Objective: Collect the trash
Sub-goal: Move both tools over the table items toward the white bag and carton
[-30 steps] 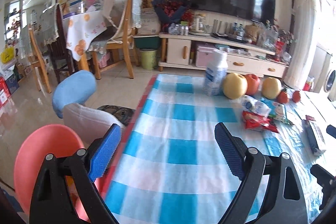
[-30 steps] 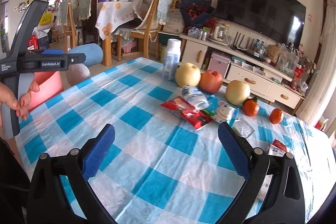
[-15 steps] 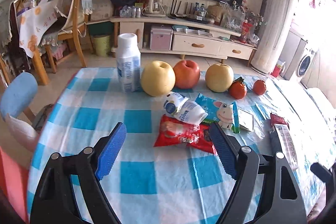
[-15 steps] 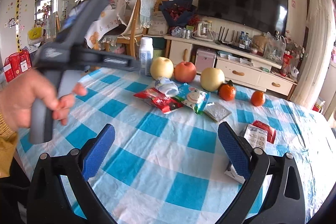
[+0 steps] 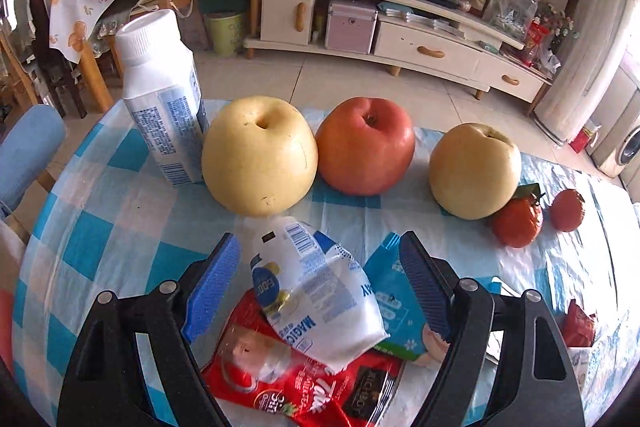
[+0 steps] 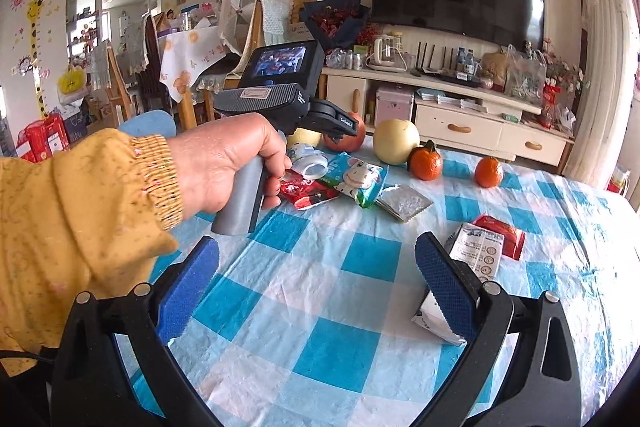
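The left gripper (image 5: 320,291) is hovering with its jaws spread wide on either side of a crumpled white wrapper (image 5: 316,299), which is lying on a red wrapper (image 5: 304,387) near the far edge of the checked tabletop (image 5: 120,211), just in front of a yellow pear (image 5: 259,155). The right gripper (image 6: 316,287) is hanging over the tabletop's middle, jaws wide apart and gripping nothing, with a white packet (image 6: 460,279) lying by its right finger.

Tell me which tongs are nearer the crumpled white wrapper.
Left. The left tongs straddle the white wrapper, open around it. The right tongs hang open over bare tablecloth, well short of it.
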Demonstrator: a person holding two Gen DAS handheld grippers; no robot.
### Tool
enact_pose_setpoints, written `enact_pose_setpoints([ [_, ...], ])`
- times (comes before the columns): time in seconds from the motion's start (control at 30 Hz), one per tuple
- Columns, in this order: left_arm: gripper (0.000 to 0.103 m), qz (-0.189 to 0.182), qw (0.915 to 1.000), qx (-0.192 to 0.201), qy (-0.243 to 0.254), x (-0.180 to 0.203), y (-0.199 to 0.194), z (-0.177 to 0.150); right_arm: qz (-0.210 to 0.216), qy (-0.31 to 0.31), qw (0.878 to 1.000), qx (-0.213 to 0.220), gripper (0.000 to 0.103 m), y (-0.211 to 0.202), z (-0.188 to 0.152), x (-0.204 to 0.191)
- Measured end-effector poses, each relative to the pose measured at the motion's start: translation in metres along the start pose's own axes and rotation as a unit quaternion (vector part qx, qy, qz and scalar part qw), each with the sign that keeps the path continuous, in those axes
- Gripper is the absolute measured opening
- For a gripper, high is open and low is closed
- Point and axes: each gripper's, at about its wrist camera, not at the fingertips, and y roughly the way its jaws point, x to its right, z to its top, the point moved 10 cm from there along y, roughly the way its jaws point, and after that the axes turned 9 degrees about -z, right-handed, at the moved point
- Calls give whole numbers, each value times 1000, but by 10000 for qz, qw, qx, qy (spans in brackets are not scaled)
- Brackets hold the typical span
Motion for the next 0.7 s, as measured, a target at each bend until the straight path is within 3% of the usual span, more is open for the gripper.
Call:
enact_pose_setpoints([
  [0.17, 78, 243, 9988, -300, 301, 9, 25, -9, 13, 392, 9992, -55, 99, 1, 1, 22],
  [0.33, 72, -107, 9981, -499, 335, 23, 29, -37, -171, 736, 9970, -147, 99, 5, 0, 48],
  [0.53, 66, -488, 9919, -576, 1019, 56, -2, -84, -574, 1180, 9903, -465, 99, 14, -13, 82],
  [0.7, 66, -856, 9785, -784, 1704, 83, -41, -140, -698, 1668, 9803, -790, 99, 23, -30, 104],
])
